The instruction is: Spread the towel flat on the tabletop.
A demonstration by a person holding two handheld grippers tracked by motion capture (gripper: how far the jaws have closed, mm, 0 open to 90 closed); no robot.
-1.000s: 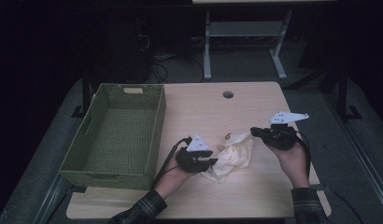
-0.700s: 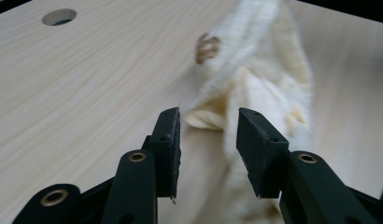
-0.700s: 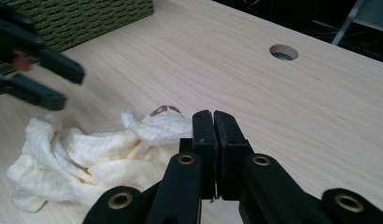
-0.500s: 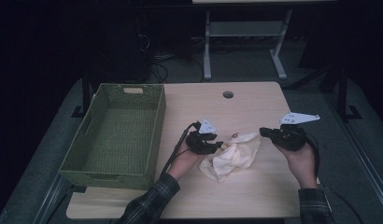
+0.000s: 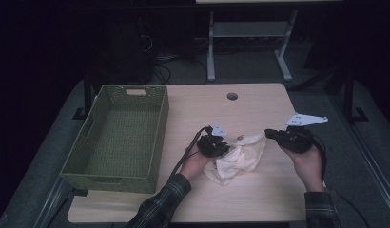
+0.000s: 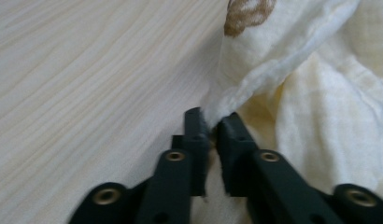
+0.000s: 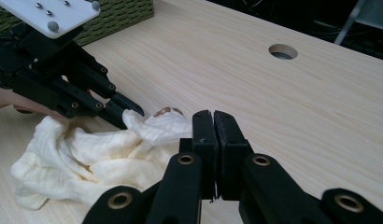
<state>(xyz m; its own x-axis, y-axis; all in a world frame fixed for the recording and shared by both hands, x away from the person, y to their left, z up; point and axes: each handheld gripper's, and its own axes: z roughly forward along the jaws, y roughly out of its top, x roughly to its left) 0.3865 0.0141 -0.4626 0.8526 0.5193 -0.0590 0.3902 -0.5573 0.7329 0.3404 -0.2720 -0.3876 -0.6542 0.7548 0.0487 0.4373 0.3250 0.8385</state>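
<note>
A crumpled cream cloth with a small brown print lies on the wooden table near its front middle. My left gripper sits at the cloth's left side. In the left gripper view its jaws are shut on a folded edge of the cloth. My right gripper hovers just right of the cloth, jaws pressed together with nothing between them. The right gripper view also shows the cloth and the left gripper pinching it.
A green woven basket stands at the table's left side, with nothing in it. A round cable hole lies at the back middle of the table. Dark floor and a metal stand leg lie beyond the far edge.
The left gripper has moved up and right onto the cloth's edge. The right gripper has drawn away to the right, off the cloth, which now lies flatter.
</note>
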